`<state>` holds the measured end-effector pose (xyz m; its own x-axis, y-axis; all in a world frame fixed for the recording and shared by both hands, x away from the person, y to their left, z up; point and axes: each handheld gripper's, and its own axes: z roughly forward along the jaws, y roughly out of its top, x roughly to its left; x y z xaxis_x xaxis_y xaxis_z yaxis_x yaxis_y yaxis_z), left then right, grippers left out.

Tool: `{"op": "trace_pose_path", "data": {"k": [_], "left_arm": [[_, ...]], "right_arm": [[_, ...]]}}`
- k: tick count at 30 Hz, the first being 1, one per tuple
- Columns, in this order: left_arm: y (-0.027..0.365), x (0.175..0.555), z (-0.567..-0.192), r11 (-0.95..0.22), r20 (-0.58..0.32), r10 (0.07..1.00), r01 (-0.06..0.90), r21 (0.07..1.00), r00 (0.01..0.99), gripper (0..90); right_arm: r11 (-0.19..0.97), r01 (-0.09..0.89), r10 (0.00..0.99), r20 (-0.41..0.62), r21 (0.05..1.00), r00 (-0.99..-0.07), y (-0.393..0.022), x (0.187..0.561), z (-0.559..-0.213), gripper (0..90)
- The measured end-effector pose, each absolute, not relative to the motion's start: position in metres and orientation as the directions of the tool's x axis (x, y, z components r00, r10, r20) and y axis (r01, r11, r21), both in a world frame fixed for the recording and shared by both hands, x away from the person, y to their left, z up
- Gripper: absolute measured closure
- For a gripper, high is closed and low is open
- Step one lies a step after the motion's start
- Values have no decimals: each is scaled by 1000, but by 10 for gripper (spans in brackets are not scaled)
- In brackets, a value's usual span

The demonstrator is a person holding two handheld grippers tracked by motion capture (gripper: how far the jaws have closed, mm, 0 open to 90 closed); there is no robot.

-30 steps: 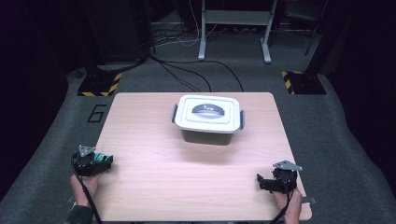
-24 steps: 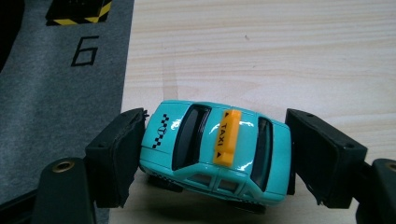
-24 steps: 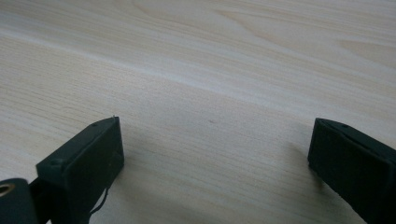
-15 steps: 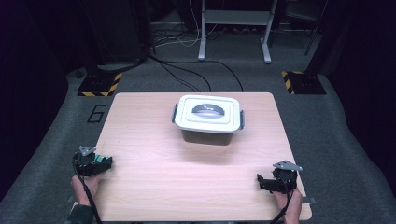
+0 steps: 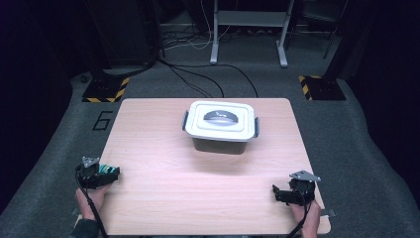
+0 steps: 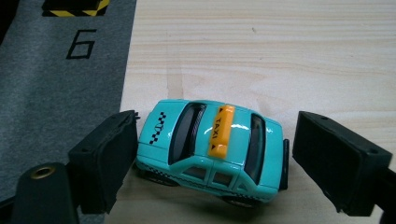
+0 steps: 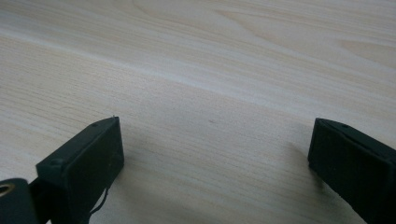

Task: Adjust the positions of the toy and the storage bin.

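A turquoise toy taxi (image 6: pixel 210 149) with an orange roof sign lies on the wooden table (image 5: pixel 163 148) at its front left edge. My left gripper (image 6: pixel 217 126) stands around it. Its jaws have just been opening: one pad is at the car's front end and the other stands a little off its rear. In the high view the left gripper (image 5: pixel 113 173) points right with the taxi (image 5: pixel 105 170) in its jaws. Over the front right corner, my right gripper (image 5: pixel 277 193) is open above bare wood, and in its own view the right gripper (image 7: pixel 215 130) holds nothing.
A white lidded box (image 5: pixel 221 121) with a grey handle and side clips stands at the table's back middle. Grey carpet marked with a 6 (image 5: pixel 102 120) lies left of the table. Cables and metal stand legs are on the floor behind.
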<state>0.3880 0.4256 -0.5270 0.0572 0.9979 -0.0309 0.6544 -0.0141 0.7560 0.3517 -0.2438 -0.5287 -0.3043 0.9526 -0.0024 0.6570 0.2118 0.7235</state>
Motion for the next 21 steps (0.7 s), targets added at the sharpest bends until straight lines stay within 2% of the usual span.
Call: {"op": "trace_pose_path", "data": {"k": [11,21], "left_arm": [[420,373,-514,-34,-16,997,627,779,74,42],[401,347,-506,-76,-15,990,603,794,143,16]], "right_arm": [[212,657,952,-2,723,-305,-244,352,-529,26],[212,657,952,-2,723,-305,-244,352,-529,25]]}}
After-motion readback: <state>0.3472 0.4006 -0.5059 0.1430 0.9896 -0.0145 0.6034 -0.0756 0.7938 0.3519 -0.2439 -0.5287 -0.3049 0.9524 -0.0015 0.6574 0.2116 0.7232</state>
